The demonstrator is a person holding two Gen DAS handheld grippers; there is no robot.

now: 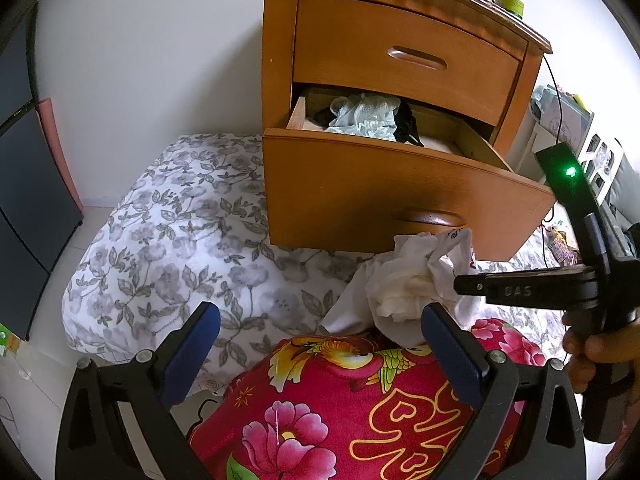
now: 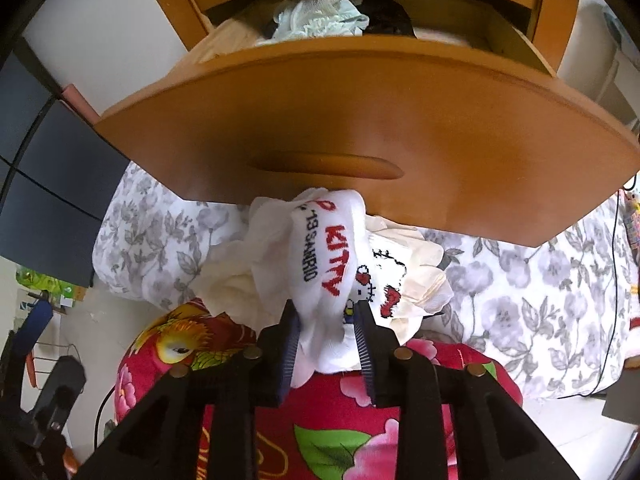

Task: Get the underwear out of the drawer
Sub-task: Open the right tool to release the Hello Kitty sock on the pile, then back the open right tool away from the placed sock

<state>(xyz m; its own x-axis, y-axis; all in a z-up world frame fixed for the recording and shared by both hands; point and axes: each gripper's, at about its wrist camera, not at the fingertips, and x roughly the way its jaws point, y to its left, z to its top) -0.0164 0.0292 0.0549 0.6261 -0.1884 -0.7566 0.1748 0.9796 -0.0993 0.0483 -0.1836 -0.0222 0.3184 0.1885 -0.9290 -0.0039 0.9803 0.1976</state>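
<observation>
Holding white underwear (image 2: 320, 256) bunched between the right claw's (image 2: 325, 307) narrow pads, just below the open drawer's (image 2: 360, 120) front edge, above the red quilt (image 2: 320, 420) for setting down; left claw (image 1: 320, 316) wide, empty, kept clear.

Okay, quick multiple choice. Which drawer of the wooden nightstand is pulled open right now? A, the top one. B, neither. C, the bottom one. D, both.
C: the lower drawer is pulled out with underwear heaped inside, while the upper drawer sits flush in the nightstand.
</observation>
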